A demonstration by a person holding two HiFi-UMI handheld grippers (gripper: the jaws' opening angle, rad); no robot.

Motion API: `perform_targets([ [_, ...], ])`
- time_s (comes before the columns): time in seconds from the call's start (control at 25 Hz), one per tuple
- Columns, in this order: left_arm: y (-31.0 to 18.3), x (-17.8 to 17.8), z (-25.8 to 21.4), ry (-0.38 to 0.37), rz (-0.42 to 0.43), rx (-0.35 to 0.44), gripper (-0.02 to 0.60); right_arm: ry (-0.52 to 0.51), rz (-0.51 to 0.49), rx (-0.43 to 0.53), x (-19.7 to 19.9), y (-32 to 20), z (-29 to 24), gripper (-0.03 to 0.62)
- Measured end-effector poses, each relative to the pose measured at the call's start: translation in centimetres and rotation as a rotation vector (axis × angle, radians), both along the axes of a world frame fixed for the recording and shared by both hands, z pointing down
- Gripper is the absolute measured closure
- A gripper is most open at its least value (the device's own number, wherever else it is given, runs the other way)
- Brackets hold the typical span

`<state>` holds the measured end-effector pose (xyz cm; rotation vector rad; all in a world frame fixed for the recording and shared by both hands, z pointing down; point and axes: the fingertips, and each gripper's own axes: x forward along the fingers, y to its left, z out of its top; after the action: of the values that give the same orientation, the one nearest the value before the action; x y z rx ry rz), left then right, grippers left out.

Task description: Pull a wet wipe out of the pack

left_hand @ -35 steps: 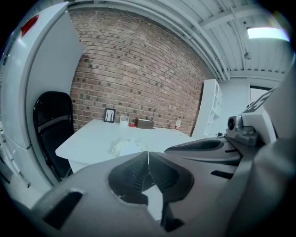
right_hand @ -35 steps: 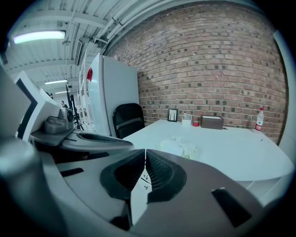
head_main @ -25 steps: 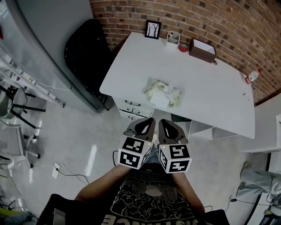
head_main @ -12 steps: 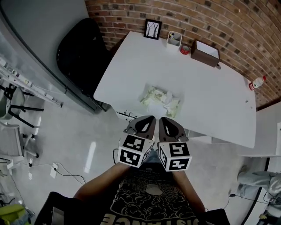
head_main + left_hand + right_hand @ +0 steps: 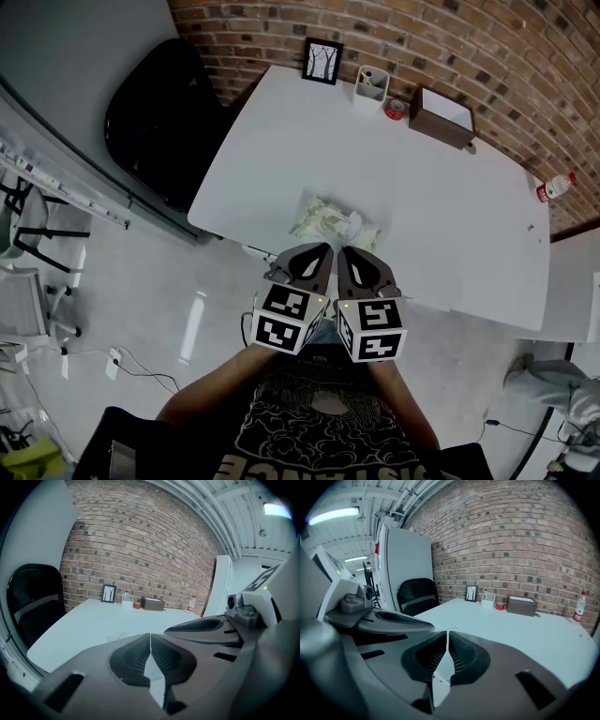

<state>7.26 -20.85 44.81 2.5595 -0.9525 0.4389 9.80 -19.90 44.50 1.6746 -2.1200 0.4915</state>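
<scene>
The pack of wet wipes point(image 5: 335, 225) lies on the white table point(image 5: 422, 178) close to its near edge, a crumpled pale-green packet with a white tuft of wipe standing up at its middle; the head view is too coarse to tell whether its flap is open. The left gripper point(image 5: 319, 255) and right gripper point(image 5: 349, 258) hang side by side just short of that edge, off the table and clear of the pack. Each one's own view shows its ribbed jaws pressed together along a thin seam with nothing caught between them. In the left gripper view the pack is only a faint pale smudge on the tabletop just above the jaws, and in the right gripper view the gripper's body covers the near part of the table, so the pack cannot be picked out there. Along the far edge by the brick wall point(image 5: 487, 47) stand a small framed picture point(image 5: 322, 61), a white holder point(image 5: 370, 84), a small red item point(image 5: 394, 108) too small to identify, and a brown box point(image 5: 447, 117); a clear bottle with a red cap point(image 5: 551, 187) sits at the right end. A black chair point(image 5: 155, 122) stands to the table's left. The person's forearms and dark printed shirt point(image 5: 323, 427) are cut off by the lower edge.
</scene>
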Motion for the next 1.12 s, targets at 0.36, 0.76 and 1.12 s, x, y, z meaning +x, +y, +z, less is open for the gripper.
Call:
perform_targets([
  [0.36,-2.6,0.8,1.3,-0.005,-0.02,-0.025,0.566,0.013,-0.024,-0.037,0.9,-2.5,1.4,0.574],
  [0.76,-4.7,1.4,2.7,-0.012,-0.027,-0.049,0.566,0.035,-0.036,-0.065,1.8,-4.6,2.8,0.572],
  [1.12,-6.0,1.4,3.6,-0.02,-0.036,-0.07,0.566,0.043,-0.037,-0.084,2.2,-5.8,3.7,0.566],
])
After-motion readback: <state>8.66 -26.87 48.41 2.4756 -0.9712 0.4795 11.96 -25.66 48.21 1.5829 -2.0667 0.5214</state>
